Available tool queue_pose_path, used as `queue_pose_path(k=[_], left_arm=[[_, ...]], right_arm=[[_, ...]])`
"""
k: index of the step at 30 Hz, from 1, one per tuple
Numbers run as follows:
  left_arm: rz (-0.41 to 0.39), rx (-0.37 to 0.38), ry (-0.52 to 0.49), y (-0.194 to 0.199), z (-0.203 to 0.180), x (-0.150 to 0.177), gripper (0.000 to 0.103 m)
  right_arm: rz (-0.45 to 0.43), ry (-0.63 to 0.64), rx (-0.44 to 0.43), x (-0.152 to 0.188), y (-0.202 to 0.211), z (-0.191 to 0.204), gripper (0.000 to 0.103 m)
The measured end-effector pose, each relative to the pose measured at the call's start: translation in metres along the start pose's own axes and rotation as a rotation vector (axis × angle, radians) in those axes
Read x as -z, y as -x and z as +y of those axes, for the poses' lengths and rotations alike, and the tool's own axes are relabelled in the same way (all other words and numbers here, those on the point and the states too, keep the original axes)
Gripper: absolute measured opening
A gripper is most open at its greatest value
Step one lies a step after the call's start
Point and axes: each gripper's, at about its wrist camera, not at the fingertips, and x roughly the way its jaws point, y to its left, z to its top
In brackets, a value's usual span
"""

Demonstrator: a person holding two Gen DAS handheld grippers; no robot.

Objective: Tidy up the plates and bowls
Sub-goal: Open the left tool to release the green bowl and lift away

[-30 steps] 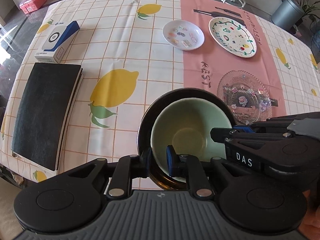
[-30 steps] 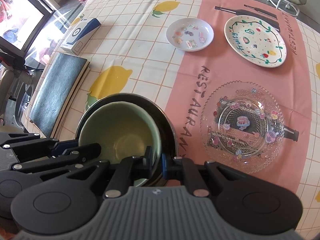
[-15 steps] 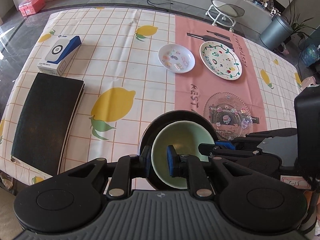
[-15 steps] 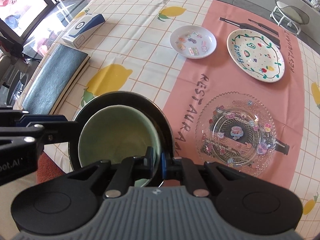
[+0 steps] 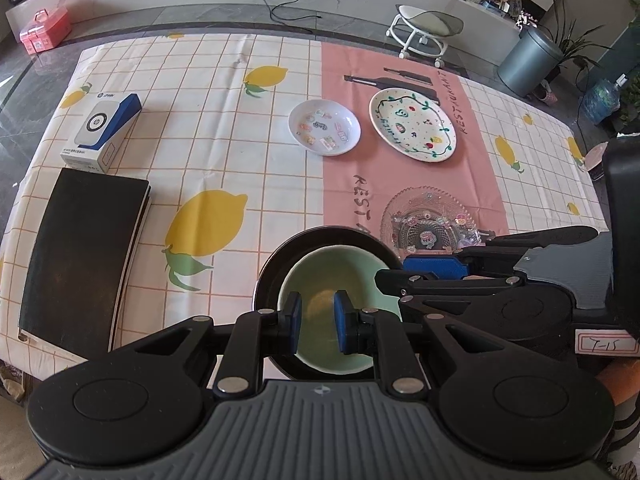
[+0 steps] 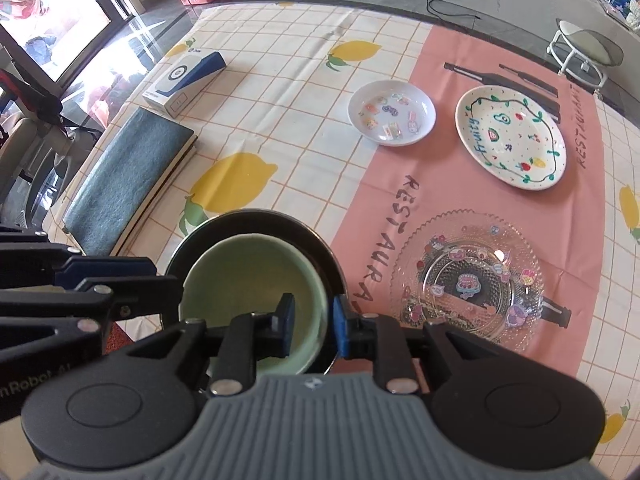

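Observation:
A pale green bowl (image 5: 340,280) sits nested in a black bowl (image 5: 280,256) at the table's near edge; both also show in the right wrist view, green (image 6: 248,276) and black (image 6: 260,220). My left gripper (image 5: 317,322) is open above the green bowl's near side, holding nothing. My right gripper (image 6: 311,324) is open, its jaws straddling the right rims of both bowls without clamping. A clear glass plate (image 6: 468,280), a small white sticker plate (image 6: 392,114) and a white painted plate (image 6: 512,138) lie on the pink cloth.
A dark pad (image 5: 80,256) and a blue-white box (image 5: 102,130) lie at the table's left. The table's near edge runs just under the bowls. A stool (image 5: 428,28) and a grey bin (image 5: 528,60) stand beyond the far edge.
Both grippers have opened off the bowl rims and risen and pulled back. The nested bowls rest near the table's front edge.

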Motion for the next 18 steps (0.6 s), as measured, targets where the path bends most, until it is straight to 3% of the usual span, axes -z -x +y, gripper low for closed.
queue_pose_path(k=[11,18], left_arm=[[-0.229,0.012,-0.170,0.030,-0.055,0.011,0.021],[-0.345,0.092,-0.211,0.035,-0.096,0.023,0.023]], right_arm=[[-0.209,-0.027,-0.001,0.029,0.055,-0.028,0.029],[-0.367,-0.078,0.071,0.076,0.090,-0.066,0.034]])
